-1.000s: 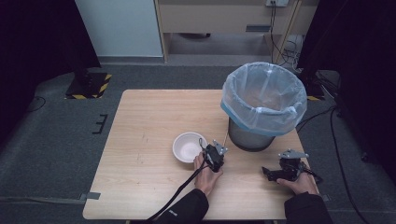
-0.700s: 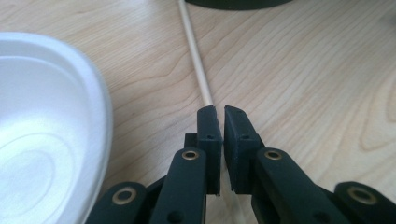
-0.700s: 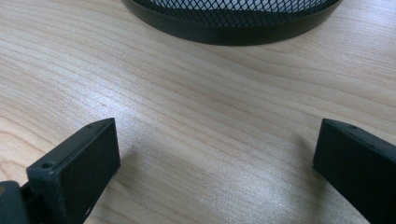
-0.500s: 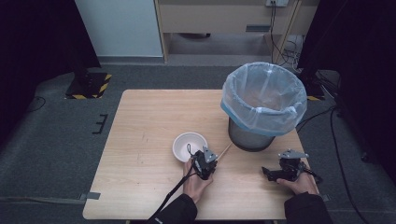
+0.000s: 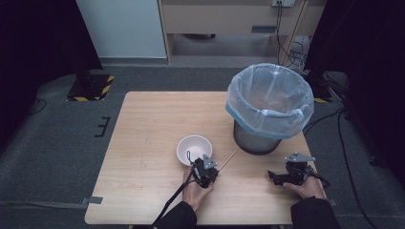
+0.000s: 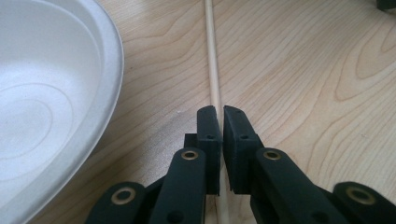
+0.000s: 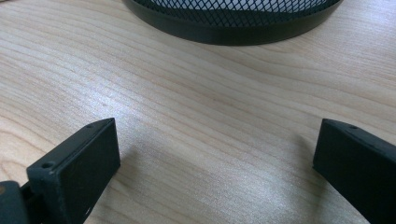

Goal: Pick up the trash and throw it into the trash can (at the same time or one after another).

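Note:
A thin wooden stick [image 6: 212,70] lies flat on the table, and my left gripper [image 6: 219,112] is shut on it near its close end. From above, the stick [image 5: 228,159] points from the left gripper [image 5: 214,168] up and right toward the bin. A white bowl [image 5: 194,149] sits just left of that gripper, its rim [image 6: 109,70] close beside the stick. My right gripper [image 5: 276,175] rests near the front right of the table; its jaws [image 7: 217,128] stand wide apart over bare wood with nothing between them.
A black mesh bin [image 5: 270,107] with a pale blue liner stands at the back right of the wooden table [image 5: 153,124]; its base [image 7: 233,28] is just ahead of the right gripper. A cable trails from the left gripper off the front edge.
My left hand has drawn back left and toward the front edge, away from the bin, with the stick still gripped. The right hand has stayed put.

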Motion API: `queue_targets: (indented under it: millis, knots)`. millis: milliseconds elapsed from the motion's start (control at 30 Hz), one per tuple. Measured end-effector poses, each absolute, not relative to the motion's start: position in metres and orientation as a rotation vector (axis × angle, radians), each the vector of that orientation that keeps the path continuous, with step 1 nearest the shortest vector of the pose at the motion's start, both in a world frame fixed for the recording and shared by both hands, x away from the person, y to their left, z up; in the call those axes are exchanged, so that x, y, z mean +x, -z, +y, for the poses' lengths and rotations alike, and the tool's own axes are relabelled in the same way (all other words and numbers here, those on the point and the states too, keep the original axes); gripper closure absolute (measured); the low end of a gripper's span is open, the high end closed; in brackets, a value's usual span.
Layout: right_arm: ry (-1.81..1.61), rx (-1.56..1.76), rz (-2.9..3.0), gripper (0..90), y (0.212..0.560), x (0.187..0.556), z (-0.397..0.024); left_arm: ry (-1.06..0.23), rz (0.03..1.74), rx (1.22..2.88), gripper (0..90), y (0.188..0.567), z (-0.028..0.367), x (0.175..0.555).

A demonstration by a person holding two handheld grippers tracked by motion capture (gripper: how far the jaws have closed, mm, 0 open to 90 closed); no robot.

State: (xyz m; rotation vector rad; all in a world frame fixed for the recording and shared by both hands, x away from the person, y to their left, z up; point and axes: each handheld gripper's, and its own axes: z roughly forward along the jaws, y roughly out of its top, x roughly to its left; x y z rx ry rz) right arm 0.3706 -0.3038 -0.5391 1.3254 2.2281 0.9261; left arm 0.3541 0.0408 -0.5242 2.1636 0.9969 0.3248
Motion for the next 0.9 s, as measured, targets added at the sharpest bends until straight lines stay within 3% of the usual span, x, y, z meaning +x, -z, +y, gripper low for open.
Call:
queue_targets:
  millis: [200,267,600,900]
  knots:
    - [-0.926,1.325,2.228,0.8,0.539,0.371,-0.304,-0.331,0.997,2.156,80.7,0.526,0.039,0.354]
    - [-0.926,1.325,2.228,0.8,0.539,0.371,-0.304,-0.356,1.003,2.165,85.1,0.526,0.038,0.354]
    - [-0.925,1.325,2.231,0.8,0.539,0.370,-0.304,-0.392,0.997,2.148,86.0,0.525,0.040,0.354]
    - [-0.925,1.325,2.231,0.8,0.539,0.370,-0.304,-0.424,0.982,2.021,86.0,0.483,0.069,0.354]
